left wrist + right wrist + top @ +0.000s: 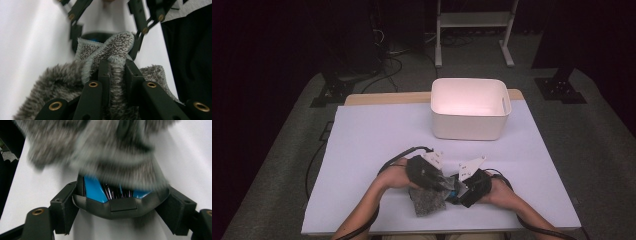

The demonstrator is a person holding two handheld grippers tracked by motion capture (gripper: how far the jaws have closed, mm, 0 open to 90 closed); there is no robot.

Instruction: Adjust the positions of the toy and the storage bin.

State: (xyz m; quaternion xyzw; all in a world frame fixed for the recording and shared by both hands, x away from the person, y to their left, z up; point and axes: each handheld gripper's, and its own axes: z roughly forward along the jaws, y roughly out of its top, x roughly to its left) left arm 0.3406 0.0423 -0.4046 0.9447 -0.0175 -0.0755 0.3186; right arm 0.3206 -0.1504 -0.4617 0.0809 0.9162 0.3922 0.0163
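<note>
A grey fuzzy cloth [428,202] lies at the table's front edge, one end lifted between the two grippers. My left gripper [443,184] is shut on a fold of that cloth [117,45], and its tips [117,63] pinch the pile. My right gripper [458,192] faces it from the right. Its jaws [122,203] are closed on the two sides of a wide dark object with blue parts inside [120,207]. The cloth [100,150] hangs blurred over the top of that object and hides its far half. The right gripper's linkage [140,17] shows beyond the cloth.
A white plastic bin [467,127] stands at the table's far side, right of centre. The white tabletop [372,140] stretches to the left and between the hands and the bin. Cables trail from both grippers off the front edge.
</note>
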